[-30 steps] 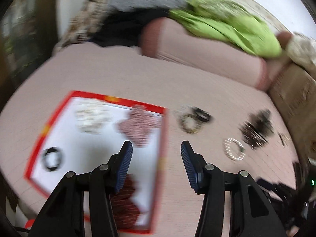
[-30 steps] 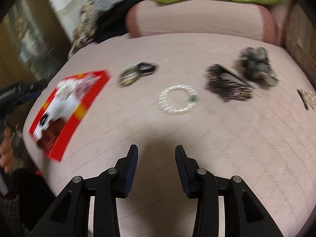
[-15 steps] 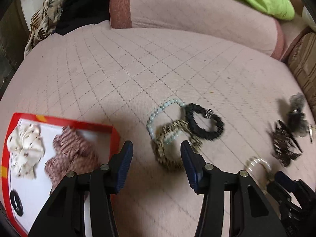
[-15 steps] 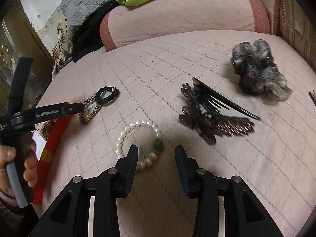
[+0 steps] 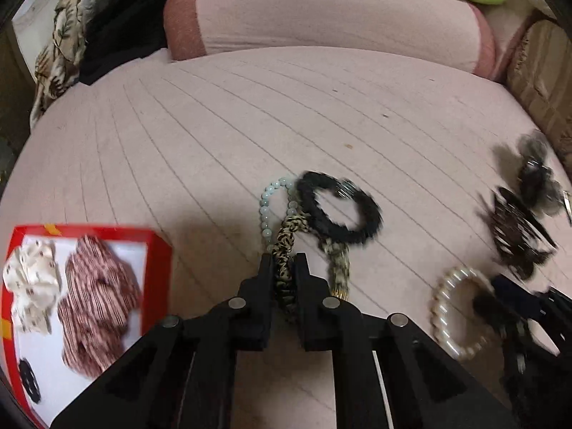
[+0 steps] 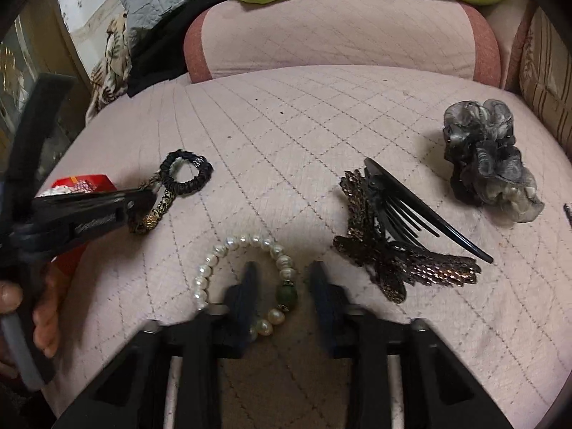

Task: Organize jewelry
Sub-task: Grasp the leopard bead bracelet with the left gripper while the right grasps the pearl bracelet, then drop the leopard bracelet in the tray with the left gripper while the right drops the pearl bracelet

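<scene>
The leopard-print hair tie (image 5: 284, 250) is now pinched tight in the left hand-held gripper (image 5: 283, 268), ready for the red tray (image 5: 157, 250). The right hand-held gripper (image 6: 280, 282) has come down open around the pearl bracelet (image 6: 214, 261), holding nothing.

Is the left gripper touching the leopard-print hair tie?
Touching. The left wrist view shows the left gripper closed on the leopard-print hair tie, both fingers pressing it.
</scene>
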The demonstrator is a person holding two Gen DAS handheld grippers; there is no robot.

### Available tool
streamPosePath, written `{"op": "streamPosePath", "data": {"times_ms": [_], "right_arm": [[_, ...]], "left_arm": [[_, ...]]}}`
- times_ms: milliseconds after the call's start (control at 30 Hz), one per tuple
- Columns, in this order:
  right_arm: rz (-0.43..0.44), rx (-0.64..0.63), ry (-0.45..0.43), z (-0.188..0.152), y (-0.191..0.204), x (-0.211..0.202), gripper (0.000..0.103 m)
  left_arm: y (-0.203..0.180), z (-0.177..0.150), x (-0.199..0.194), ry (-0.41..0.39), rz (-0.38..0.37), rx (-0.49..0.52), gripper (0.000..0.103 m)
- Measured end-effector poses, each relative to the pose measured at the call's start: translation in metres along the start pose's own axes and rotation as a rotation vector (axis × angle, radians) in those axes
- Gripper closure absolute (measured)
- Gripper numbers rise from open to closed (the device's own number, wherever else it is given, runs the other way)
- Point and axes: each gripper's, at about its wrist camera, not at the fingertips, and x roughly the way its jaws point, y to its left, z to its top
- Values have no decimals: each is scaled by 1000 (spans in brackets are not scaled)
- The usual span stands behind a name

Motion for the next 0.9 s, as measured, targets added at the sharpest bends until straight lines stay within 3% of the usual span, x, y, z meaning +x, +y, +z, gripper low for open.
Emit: {"op": "streamPosePath", "data": {"times_ms": [67, 100, 267, 433, 733, 900], "right_arm": [[24, 28, -4, -1, -5, -2, 90], [34, 42, -6, -1, -7, -3, 90], [92, 122, -9, -9, -13, -14, 90], [98, 116, -36, -16, -3, -35, 90], [115, 71, -90, -13, 26, -77, 90], [116, 20, -100, -11, 51, -93, 90]], "left_arm": [[-2, -9, -16, -13, -43, -9, 93], [-2, -14, -25, -25, -65, -12, 99], [0, -34, -63, -64, -125, -33, 99], [14, -48, -96, -100, -171, -71, 99], [66, -70, -146, -178, -132, -149, 99], [119, -82, -162, -206, -106, -247, 99]]}}
